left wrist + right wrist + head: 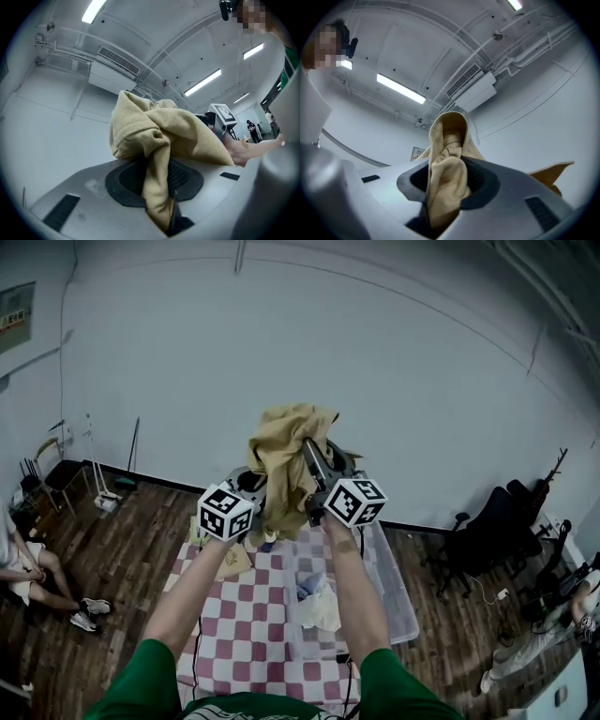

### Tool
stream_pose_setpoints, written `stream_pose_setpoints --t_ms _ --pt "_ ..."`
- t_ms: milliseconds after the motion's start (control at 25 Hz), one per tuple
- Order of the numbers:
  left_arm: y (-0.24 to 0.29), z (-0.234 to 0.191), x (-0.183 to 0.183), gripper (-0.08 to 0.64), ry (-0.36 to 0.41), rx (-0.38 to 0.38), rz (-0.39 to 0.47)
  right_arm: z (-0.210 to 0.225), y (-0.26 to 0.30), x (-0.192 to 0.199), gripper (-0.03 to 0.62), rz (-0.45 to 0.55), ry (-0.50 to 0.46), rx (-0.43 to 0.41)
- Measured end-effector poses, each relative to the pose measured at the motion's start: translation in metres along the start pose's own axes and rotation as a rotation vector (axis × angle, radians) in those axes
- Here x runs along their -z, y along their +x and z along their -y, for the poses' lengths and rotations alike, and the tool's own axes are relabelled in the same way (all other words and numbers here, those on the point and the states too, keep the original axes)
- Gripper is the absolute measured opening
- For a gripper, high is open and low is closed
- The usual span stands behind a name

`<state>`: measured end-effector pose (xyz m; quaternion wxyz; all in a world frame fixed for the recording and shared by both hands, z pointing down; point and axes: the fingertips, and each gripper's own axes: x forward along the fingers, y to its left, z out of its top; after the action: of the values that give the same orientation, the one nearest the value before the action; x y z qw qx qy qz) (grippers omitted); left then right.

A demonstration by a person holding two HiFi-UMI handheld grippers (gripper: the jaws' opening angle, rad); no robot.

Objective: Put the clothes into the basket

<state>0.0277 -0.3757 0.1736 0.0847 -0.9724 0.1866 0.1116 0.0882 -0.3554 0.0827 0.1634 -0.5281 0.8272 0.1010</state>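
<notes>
Garment, tan ribbed knit [284,454], held high before white wall, above table with pink-and-white checked cloth [246,634]. Both arms outstretched and close together. Left gripper [157,180]: jaws clamped on bunched fold of garment. Right gripper [446,185]: jaws pinching another bunched fold of same garment. Loose fabric hangs between the two grippers. More clothes [317,604] lie on table below. Seated person [23,568] at far left edge.

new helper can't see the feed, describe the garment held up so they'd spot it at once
Start at the pink-checked table. Above its far end the left gripper and right gripper hold up a bunched tan ribbed garment; the other clothes, paler, lie on the table.
</notes>
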Motion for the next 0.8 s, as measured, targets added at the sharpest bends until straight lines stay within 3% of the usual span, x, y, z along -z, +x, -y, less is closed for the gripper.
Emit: stream_pose_setpoints --t_ms 520,800 --pt "0.121 0.101 -0.016 0.086 -0.006 0.173 0.054 0.095 -0.096 -0.076 0.126 0.038 -0.108 0.146" --pt "0.174 0.152 0.004 0.086 -0.034 0.262 0.042 0.148 -0.15 -0.085 0.126 0.024 -0.127 0.236"
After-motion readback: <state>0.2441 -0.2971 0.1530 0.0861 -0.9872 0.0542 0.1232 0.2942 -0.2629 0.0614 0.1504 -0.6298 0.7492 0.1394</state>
